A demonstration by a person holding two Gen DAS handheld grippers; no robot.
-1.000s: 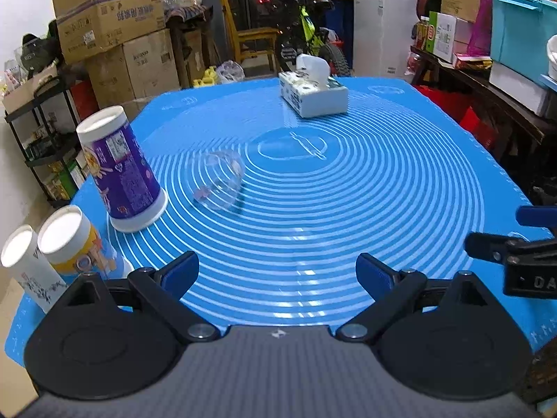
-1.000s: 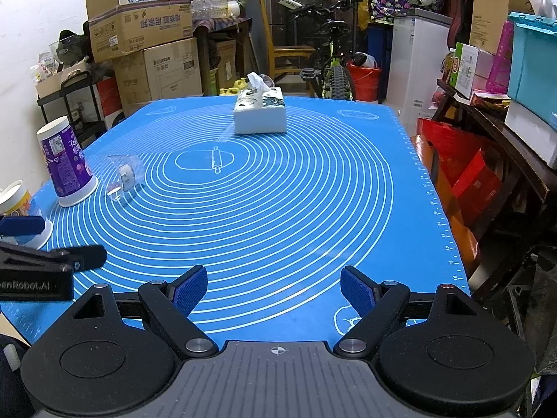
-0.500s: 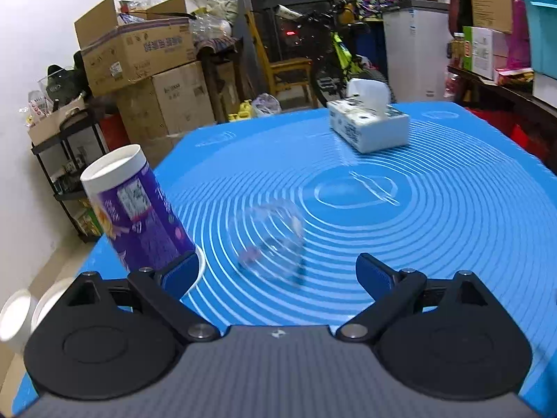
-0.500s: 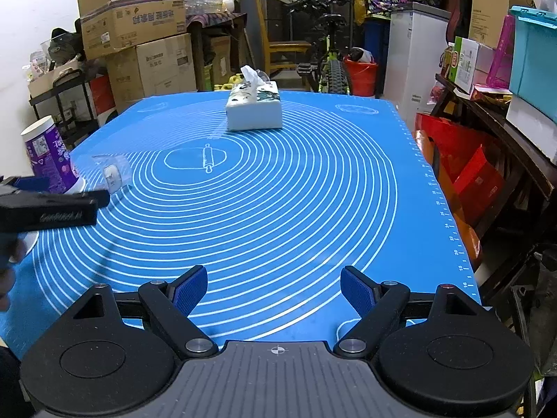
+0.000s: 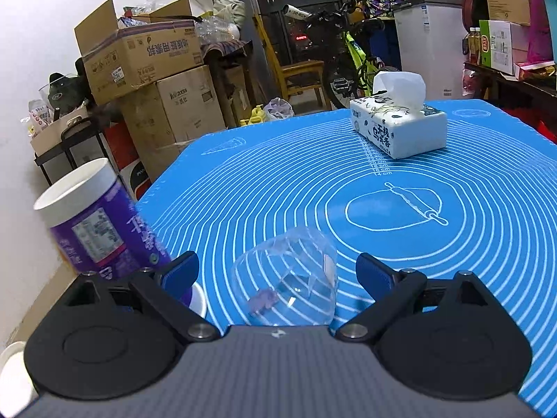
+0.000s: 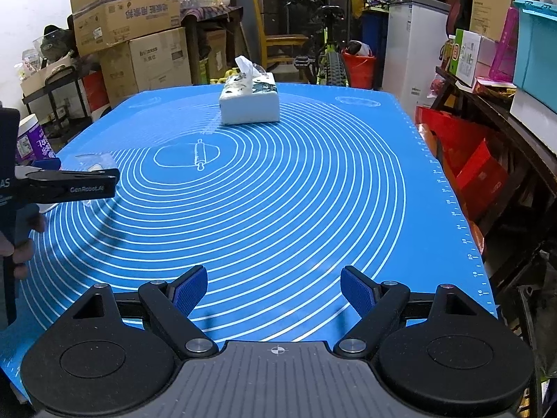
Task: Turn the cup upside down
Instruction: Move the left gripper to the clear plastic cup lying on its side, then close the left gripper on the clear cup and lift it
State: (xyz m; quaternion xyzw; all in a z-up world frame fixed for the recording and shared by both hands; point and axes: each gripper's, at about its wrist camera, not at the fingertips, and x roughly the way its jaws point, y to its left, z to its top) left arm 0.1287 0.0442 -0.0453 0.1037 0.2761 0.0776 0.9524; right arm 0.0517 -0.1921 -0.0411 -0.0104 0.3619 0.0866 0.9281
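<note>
A clear plastic cup (image 5: 289, 278) stands on the blue mat (image 5: 348, 181), between the blue pads of my left gripper (image 5: 278, 270). The jaws are open and stand on either side of the cup without touching it. In the right wrist view the cup (image 6: 92, 163) is faint at the far left, partly hidden behind my left gripper (image 6: 69, 181). My right gripper (image 6: 275, 287) is open and empty above the mat's near edge.
A purple paper cup (image 5: 101, 233) stands upside down just left of the left gripper. A tissue box (image 5: 397, 129) sits at the far side of the mat. White cup rims (image 5: 10, 379) show at the lower left. Boxes, a bicycle and shelves surround the table.
My left gripper has moved forward and lower, from the table's near edge to the clear cup, which now sits between its open jaws. The right gripper has barely moved.
</note>
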